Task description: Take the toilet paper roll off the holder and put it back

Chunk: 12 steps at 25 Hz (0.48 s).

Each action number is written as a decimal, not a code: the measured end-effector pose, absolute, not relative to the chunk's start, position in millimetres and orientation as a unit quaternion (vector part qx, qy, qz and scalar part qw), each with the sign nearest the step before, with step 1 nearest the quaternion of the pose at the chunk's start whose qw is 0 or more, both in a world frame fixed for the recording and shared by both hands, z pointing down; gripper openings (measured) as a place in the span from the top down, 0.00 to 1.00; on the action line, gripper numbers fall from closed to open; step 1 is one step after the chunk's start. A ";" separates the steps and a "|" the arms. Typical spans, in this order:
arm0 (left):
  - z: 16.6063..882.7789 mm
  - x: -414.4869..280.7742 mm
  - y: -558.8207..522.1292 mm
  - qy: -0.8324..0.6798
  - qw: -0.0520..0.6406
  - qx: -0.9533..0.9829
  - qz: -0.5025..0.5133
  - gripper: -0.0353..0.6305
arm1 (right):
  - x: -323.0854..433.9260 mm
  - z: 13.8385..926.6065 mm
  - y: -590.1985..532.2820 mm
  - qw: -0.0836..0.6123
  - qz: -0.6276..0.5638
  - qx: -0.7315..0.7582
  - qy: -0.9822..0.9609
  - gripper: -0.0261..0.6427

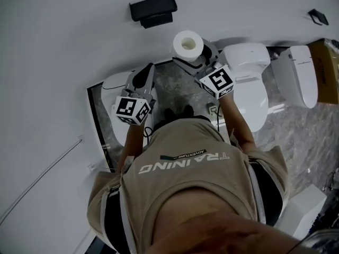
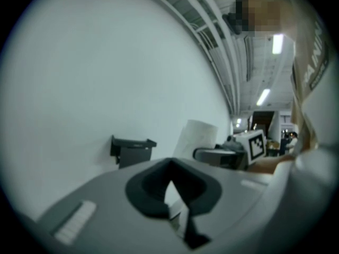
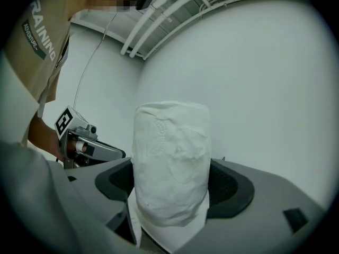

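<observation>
Right gripper: jaws spread wide and clamped on the toilet paper roll. They pinch it across the body, one pad on each side, with the roll upright between them. The paper dents slightly at the pads, so the grip looks firm enough without crushing the core.

In the head view the roll is off the holder and in free air near the wall. The holder sits at about 11 o'clock from it, apart and not touching. The core hole faces the camera. Gripping the body leaves both ends free, probably so the core can be lined up with the holder again.

Left gripper: jaws pulled together with only a thin wedge of gap, holding nothing. In the head view it sits at about 8 o'clock from the roll, off to the side, likely parked out of the way. Its camera still covers the holder, the roll and the other gripper.

My read: the removal half is done and the put-back is pending. The next move needs the roll carried toward 11 o'clock and its bore aligned with the holder's arm. The arm itself can't be made out from these views. Main risk is a soft roll deforming if squeezed harder during insertion.
</observation>
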<state>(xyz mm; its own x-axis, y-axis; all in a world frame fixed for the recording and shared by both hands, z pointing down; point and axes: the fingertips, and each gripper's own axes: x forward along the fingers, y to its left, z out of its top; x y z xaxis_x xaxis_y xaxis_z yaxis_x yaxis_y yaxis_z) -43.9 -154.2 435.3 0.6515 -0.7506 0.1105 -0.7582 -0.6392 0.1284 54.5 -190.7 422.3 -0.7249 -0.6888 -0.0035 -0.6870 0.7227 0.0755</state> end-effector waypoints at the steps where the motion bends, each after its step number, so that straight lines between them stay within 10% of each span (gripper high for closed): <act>1: 433.6 -45.6 -154.8 -0.414 0.079 0.906 0.021 0.95 | 52.0 420.1 -192.9 0.013 -0.039 0.373 -0.927 0.43; 12: 426.6 -68.9 -164.8 -0.402 0.069 0.913 0.003 0.95 | 3.0 385.5 -252.3 -0.002 -0.066 0.395 -0.916 0.43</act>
<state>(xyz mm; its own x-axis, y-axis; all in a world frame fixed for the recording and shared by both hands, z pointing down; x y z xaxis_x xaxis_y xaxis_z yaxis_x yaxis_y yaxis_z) -68.9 -164.8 426.6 0.6775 -0.7331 0.0599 -0.7339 -0.6681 0.1230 3.0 -252.3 385.5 -0.6883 -0.7232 -0.0568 -0.7238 0.6795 0.1200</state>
